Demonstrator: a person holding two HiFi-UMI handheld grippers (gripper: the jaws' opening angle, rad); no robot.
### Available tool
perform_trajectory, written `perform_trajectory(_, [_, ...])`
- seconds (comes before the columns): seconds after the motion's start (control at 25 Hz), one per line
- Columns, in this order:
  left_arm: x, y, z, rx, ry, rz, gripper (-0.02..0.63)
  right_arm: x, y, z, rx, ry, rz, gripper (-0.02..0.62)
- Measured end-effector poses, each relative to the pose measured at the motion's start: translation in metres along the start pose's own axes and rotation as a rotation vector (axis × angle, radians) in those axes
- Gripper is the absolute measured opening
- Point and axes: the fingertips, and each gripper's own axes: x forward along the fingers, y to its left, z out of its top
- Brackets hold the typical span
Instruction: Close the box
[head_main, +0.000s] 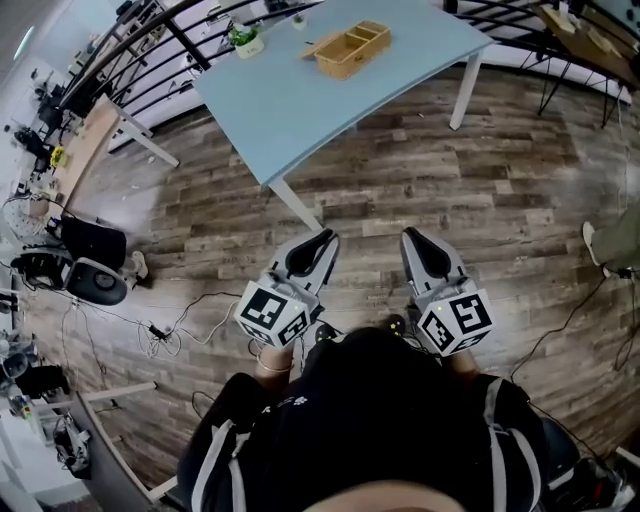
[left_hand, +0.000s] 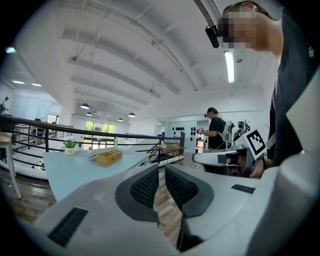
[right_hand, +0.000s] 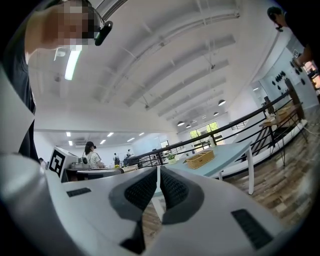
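The box (head_main: 348, 48) is sitting toward the far side of the pale blue desk (head_main: 290, 110), well apart from both claws and straight ahead of them across the wooden floor (head_main: 450, 170). Its long axis is running diagonally in the head view, low-left to high-right. The left claw (head_main: 322, 238) and the right claw (head_main: 412, 236) are both hovering by the person's body, clenched on nothing. The left is looking slightly nearer.

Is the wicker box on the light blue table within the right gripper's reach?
Probably not: the right gripper is near the body, wood floor lies before the table, the wicker box well beyond. Nothing blocks it.
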Motion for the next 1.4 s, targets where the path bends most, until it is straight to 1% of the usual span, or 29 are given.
perform_trajectory(0.2, [0.01,-0.012,0.005,-0.007,-0.02,0.02,0.029,-0.006,-0.017,0.001,0.005,0.013,0.013,0.034])
perform_trajectory(0.52, [0.02,-0.03,-0.001,-0.013,-0.007,0.025,0.031,-0.019,-0.033,0.0,0.005,0.027,0.009,0.052])
perform_trajectory(0.84, [0.033,-0.029,0.001,-0.013,-0.002,0.012,0.031,-0.019,-0.043,0.003,0.006,0.026,-0.004,0.058])
perform_trajectory(0.96, [0.04,-0.027,-0.002,-0.016,0.004,-0.006,0.032,-0.017,-0.047,0.004,-0.001,0.019,-0.016,0.06])
perform_trajectory(1.08, [0.051,-0.026,-0.004,-0.023,0.006,-0.036,0.032,-0.018,-0.055,0.007,-0.006,0.013,-0.05,0.063])
perform_trajectory(1.28, [0.076,-0.023,0.006,-0.005,-0.008,-0.086,0.049,-0.016,-0.071,0.014,-0.007,0.009,-0.086,0.064])
perform_trajectory(1.4, [0.092,-0.015,0.009,-0.011,-0.009,-0.108,0.052,-0.007,-0.082,0.018,-0.003,0.015,-0.101,0.064])
